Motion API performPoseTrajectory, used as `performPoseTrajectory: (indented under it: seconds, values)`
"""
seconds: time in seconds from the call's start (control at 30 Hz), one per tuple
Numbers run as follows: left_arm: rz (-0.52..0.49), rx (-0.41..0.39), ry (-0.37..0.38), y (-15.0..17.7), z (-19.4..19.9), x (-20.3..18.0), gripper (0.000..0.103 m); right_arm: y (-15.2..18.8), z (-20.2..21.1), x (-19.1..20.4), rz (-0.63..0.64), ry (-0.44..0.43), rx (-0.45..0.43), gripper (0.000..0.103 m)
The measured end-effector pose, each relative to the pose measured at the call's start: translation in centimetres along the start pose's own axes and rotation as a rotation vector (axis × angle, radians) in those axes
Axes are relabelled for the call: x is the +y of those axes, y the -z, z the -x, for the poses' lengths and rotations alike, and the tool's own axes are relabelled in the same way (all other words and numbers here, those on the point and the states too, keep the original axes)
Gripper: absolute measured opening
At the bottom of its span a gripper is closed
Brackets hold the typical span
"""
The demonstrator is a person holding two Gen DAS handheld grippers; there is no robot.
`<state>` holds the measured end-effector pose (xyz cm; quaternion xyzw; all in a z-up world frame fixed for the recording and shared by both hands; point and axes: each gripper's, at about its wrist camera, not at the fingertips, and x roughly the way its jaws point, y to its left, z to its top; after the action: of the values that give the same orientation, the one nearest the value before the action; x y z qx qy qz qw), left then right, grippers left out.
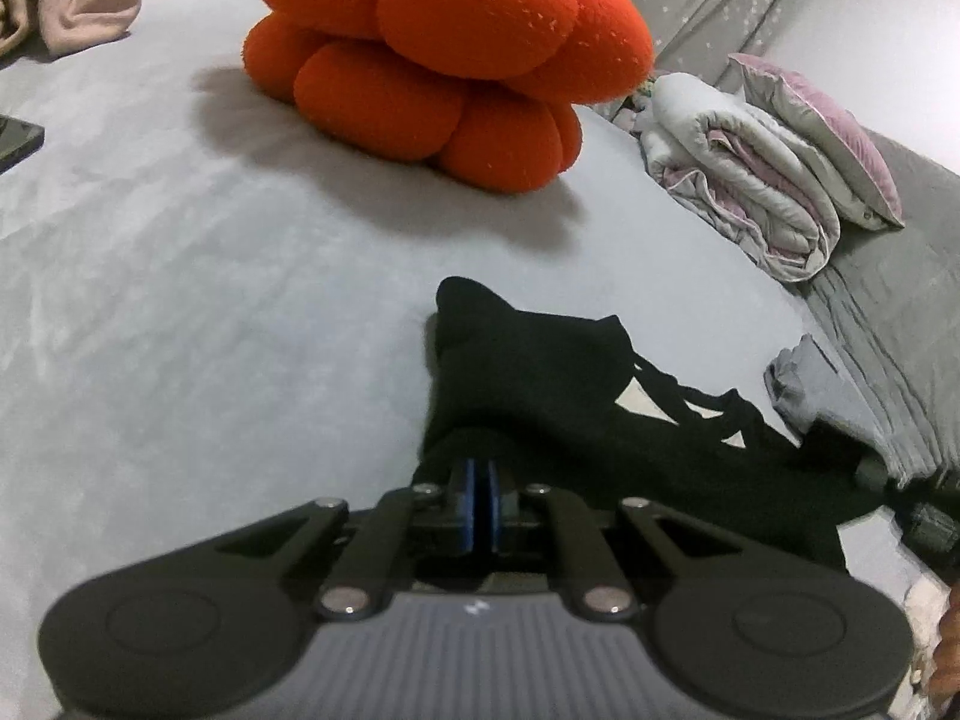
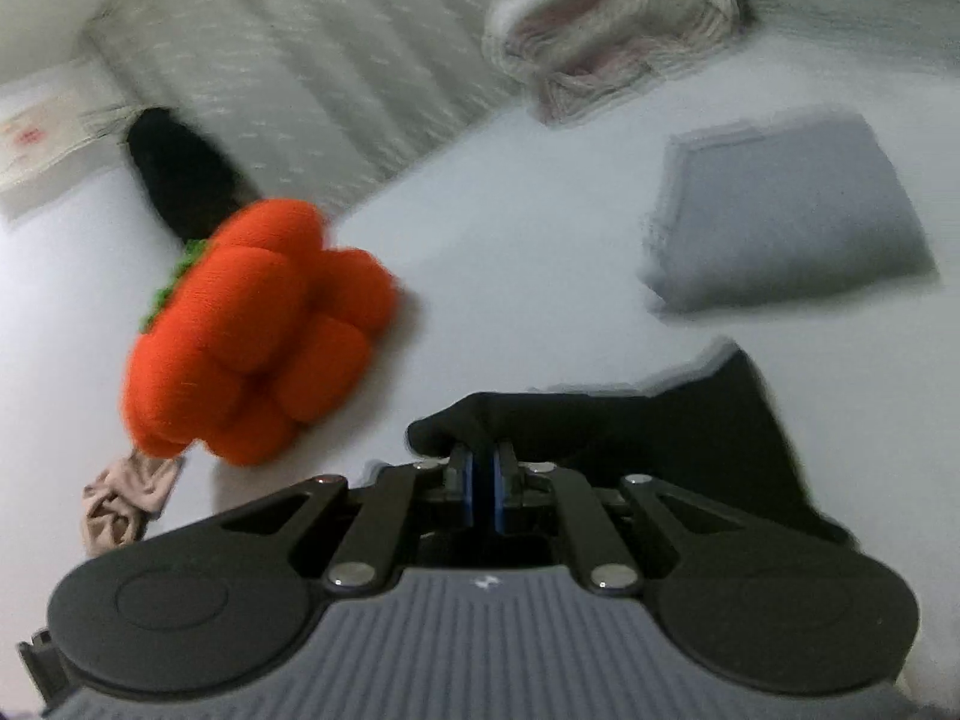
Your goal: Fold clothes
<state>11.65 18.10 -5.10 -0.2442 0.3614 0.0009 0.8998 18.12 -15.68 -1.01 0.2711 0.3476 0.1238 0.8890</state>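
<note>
Looking across the bed (image 1: pixel 150 276), we see its pale grey sheet carrying everything, with no box or basket in either view. Largest on it is the orange pumpkin cushion (image 1: pixel 444 54), lying toward the far edge; in the right wrist view it (image 2: pixel 252 336) shows a green knitted top. Past the bed's right edge, a rolled quilt (image 1: pixel 738 174) and a lilac-faced pillow (image 1: pixel 834 138) rest on a darker grey cover.

The black garment (image 1: pixel 540 384) lies near the bed's near right corner, thin straps (image 1: pixel 690 396) trailing from it. We hold it from both ends: the left gripper (image 1: pixel 480 474) has its jaws together on a bunched fold of the black cloth, and the right gripper (image 2: pixel 483 462) likewise has its jaws clamped on the garment (image 2: pixel 630 426), which spreads away to that gripper's right.

A folded grey cloth (image 2: pixel 786 210) sits flat on the sheet beyond the garment in the right wrist view, which is motion-blurred. A crumpled beige garment (image 2: pixel 126 504) lies just beside the cushion; a pinkish one (image 1: pixel 78 6) sits at the far left corner. A dark flat device (image 1: pixel 15 141) pokes in at the left edge.
</note>
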Motion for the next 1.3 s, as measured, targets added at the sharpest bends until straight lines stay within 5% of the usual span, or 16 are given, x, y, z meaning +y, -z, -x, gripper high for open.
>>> performPoseTrajectory:
  seconds: [0.27, 0.37, 0.6, 0.77, 0.97, 1.17, 1.23, 1.27, 1.3]
  values:
    - [0.007, 0.007, -0.007, 0.1, 0.5, 0.2, 0.007, 1.8, 0.5, -4.8, -0.061, 0.085, 0.102, 0.018]
    - [0.009, 0.01, -0.01, 0.1, 0.8, 0.2, 0.007, 1.5, 1.1, -4.7, 0.004, 0.133, 0.08, 0.019]
    - [0.025, 0.007, -0.02, -0.1, 1.6, 0.5, 0.008, 0.4, 2.7, -5.0, 0.099, 0.211, -0.031, 0.04]
    - [0.079, -0.053, -0.055, -1.0, 2.7, 1.8, 0.014, -0.9, 2.9, -4.2, 0.159, 0.192, -0.086, 0.048]
    - [0.125, -0.06, -0.013, -3.1, 0.6, 2.1, 0.015, -1.7, -0.6, -3.0, 0.286, 0.133, -0.048, 0.048]
    - [0.113, -0.043, -0.013, -5.0, -2.7, 1.3, 0.019, -0.9, -2.5, -3.9, 0.367, 0.172, -0.042, 0.048]
    - [0.119, -0.062, -0.011, -4.9, -3.0, 1.3, 0.017, -0.7, -2.8, -4.5, 0.373, 0.185, -0.041, 0.033]
    - [0.125, -0.083, -0.009, -4.7, -2.9, 1.4, 0.004, -0.6, -2.9, -4.8, 0.374, 0.184, -0.038, 0.012]
    - [0.131, -0.103, -0.007, -4.4, -2.7, 1.5, 0.003, -0.4, -2.8, -5.0, 0.374, 0.188, -0.043, 0.01]
